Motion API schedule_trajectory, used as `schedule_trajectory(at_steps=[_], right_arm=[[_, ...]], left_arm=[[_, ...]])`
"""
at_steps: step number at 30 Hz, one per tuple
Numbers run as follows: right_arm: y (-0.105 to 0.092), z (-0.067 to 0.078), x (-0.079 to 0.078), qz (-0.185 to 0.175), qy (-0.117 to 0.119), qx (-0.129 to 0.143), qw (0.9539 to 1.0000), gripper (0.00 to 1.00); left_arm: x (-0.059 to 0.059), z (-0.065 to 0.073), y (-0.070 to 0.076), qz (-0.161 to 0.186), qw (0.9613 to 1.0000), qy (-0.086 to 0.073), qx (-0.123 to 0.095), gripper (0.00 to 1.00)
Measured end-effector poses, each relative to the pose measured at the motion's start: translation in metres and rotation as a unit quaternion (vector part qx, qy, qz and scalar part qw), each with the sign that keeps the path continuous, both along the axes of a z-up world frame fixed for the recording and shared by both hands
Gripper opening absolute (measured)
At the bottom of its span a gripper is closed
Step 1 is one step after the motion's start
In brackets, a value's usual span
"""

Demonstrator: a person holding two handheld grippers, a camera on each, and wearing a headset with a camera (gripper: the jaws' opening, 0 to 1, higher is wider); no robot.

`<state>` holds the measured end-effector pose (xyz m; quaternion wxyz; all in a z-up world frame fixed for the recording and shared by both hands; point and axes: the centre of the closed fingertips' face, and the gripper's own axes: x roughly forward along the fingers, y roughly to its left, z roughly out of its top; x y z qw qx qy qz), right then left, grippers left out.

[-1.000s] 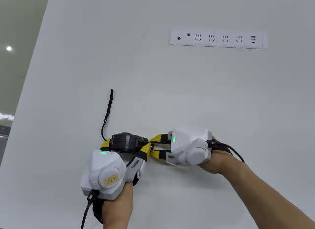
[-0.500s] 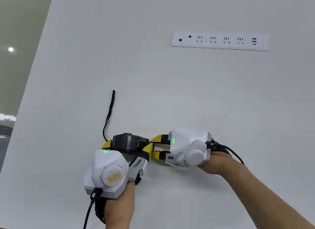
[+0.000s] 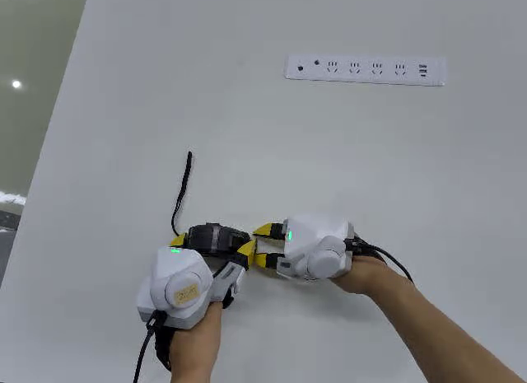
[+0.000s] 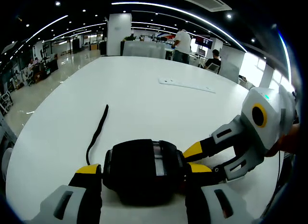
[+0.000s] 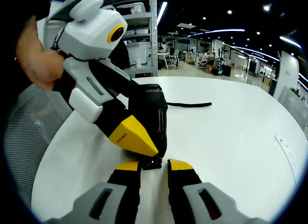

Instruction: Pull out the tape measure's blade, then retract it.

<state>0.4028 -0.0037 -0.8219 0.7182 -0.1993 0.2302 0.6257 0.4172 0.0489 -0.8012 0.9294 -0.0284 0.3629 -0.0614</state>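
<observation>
The tape measure (image 3: pixel 216 237) sits on the white surface (image 3: pixel 346 161) at the near left, its black case clamped between the jaws of the left hand-held gripper (image 4: pixel 144 169), its strap (image 3: pixel 181 189) trailing toward the far side. The right hand-held gripper (image 5: pixel 154 165) holds its jaws close around the small tab (image 5: pixel 152 163) at the case's mouth — whether they truly bite it I cannot tell. If that hold is shallow, the tab will likely slip free once pulled — and a released blade would snap back.

An open-plan office: white worktable (image 3: pixel 247 111), ceiling downlights (image 4: pixel 57 3), people (image 4: pixel 183 41) behind.
</observation>
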Motion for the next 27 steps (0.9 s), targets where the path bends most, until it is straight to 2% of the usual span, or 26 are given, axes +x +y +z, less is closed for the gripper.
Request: schedule_trajectory(at_steps=[9, 13, 19, 22, 24, 27], right_arm=[[-0.012, 0.003, 0.003, -0.021, 0.001, -0.001, 0.9998, 0.38], [-0.019, 0.006, 0.006, -0.040, 0.002, 0.003, 0.9992, 0.49], [-0.033, 0.011, 0.011, -0.079, 0.008, 0.015, 0.9968, 0.66], [-0.043, 0.016, 0.013, -0.103, 0.011, 0.024, 0.9943, 0.72], [-0.048, 0.016, 0.013, -0.115, 0.015, 0.026, 0.9929, 0.81], [-0.060, 0.021, 0.014, -0.135, 0.011, 0.030, 0.9903, 0.85]], left_arm=[[-0.001, 0.002, 0.004, -0.022, 0.9997, -0.002, 0.010, 0.71], [-0.004, 0.003, 0.005, -0.040, 0.9991, -0.003, 0.014, 0.75], [-0.007, 0.007, 0.003, -0.078, 0.9966, -0.017, 0.022, 0.86], [-0.009, 0.007, 0.000, -0.108, 0.9933, -0.026, 0.032, 0.89], [-0.010, 0.006, -0.002, -0.116, 0.9924, -0.026, 0.029, 0.92], [-0.012, 0.009, -0.006, -0.139, 0.9893, -0.033, 0.030, 0.95]])
